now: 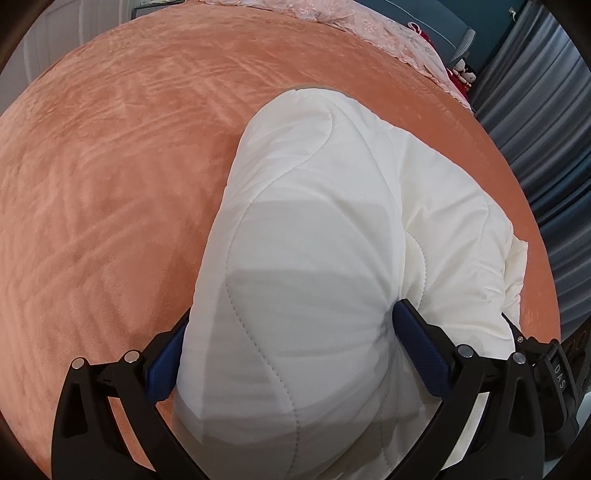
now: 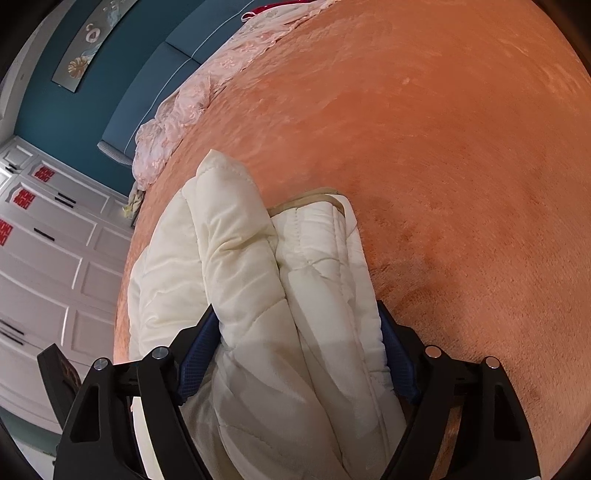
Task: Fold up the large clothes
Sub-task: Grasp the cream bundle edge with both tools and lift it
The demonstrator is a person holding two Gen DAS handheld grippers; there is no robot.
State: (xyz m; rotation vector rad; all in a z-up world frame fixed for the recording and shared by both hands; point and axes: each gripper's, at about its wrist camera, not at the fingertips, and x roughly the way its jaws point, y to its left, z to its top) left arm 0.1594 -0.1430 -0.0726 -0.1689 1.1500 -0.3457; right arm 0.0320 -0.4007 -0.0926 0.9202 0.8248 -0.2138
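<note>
Orange plush bed cover (image 1: 110, 192) fills the background under both tools. Each tool, left (image 1: 291, 350) and right (image 2: 295, 354), stands wide but clamps a thick bunch of the white quilted padded garment (image 1: 332, 206), which lies doubled near the bed's edge. Judged mid-fold: next, carry both gripped ends over together, keeping layers aligned before letting go.

Tons of open orange bed (image 1: 110, 184) across the left of the left wrist view, nothing in the way. The bunched white quilt (image 1: 314, 240) blocks centre-right, and pink lace bedding (image 1: 388, 29) crowds the top edge.
</note>
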